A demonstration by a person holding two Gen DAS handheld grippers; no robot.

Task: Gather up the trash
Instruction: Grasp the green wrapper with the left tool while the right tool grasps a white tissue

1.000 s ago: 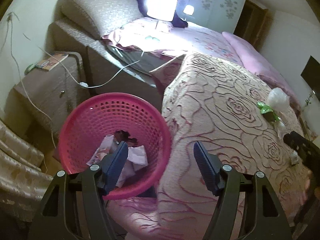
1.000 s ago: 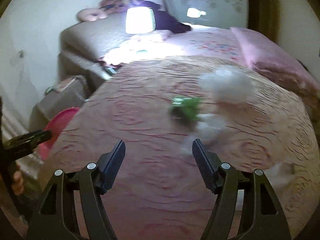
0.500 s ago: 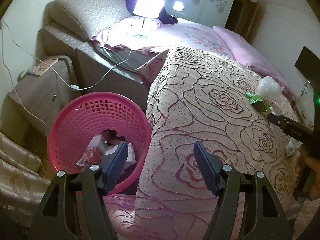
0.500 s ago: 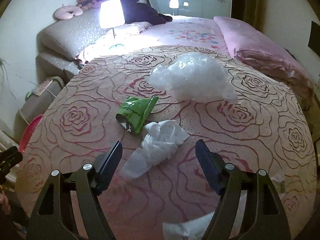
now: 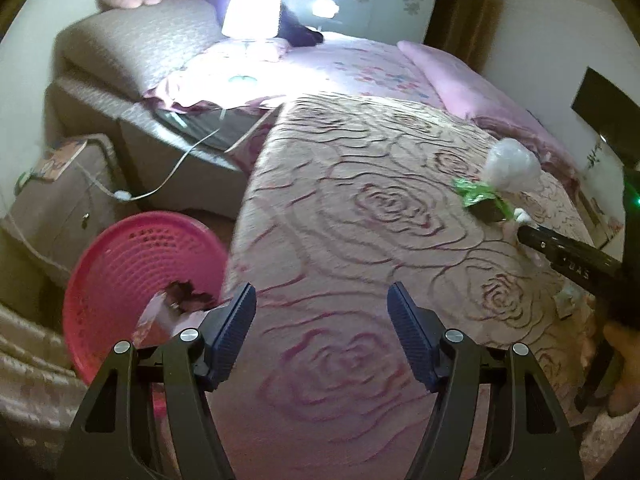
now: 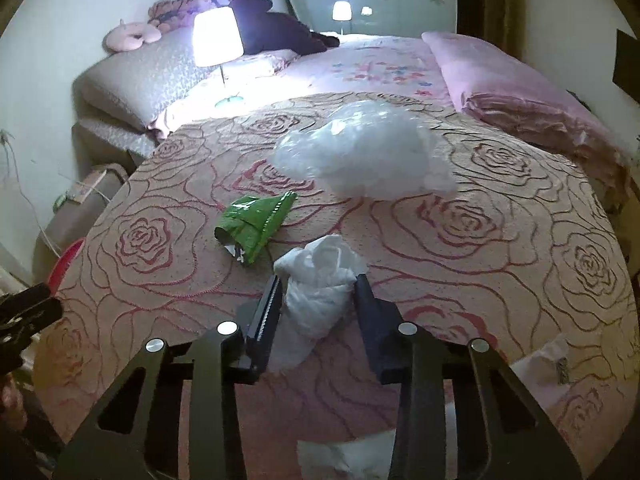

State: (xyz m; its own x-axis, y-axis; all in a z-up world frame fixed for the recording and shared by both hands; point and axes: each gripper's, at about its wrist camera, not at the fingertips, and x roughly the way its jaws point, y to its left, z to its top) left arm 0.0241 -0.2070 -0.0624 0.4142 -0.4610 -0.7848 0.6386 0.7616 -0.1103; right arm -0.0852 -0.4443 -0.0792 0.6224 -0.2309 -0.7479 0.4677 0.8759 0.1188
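Note:
A crumpled white bag point(image 6: 320, 256) lies on the rose-patterned quilt point(image 6: 480, 260). My right gripper point(image 6: 318, 284) is closing around it, and both pads touch its sides. Just beyond it are a green wrapper point(image 6: 256, 226) and a puffed clear plastic bag point(image 6: 360, 164). In the left wrist view my left gripper point(image 5: 320, 304) hangs open and empty over the quilt's near edge. A pink basket point(image 5: 140, 248) with some trash point(image 5: 176, 300) in it stands on the floor to its left. The green wrapper point(image 5: 480, 196) and the clear bag point(image 5: 510, 164) show at the far right.
More white scraps lie at the quilt's near edge point(image 6: 344, 456) and at the right point(image 6: 540, 368). A lit lamp point(image 6: 216, 36) and pillows stand at the bed's head. A bedside cabinet point(image 5: 60, 200) with cables stands behind the basket.
My right gripper came forward onto the white bag and its jaws closed in on it. My left gripper slid right, from above the basket to above the quilt.

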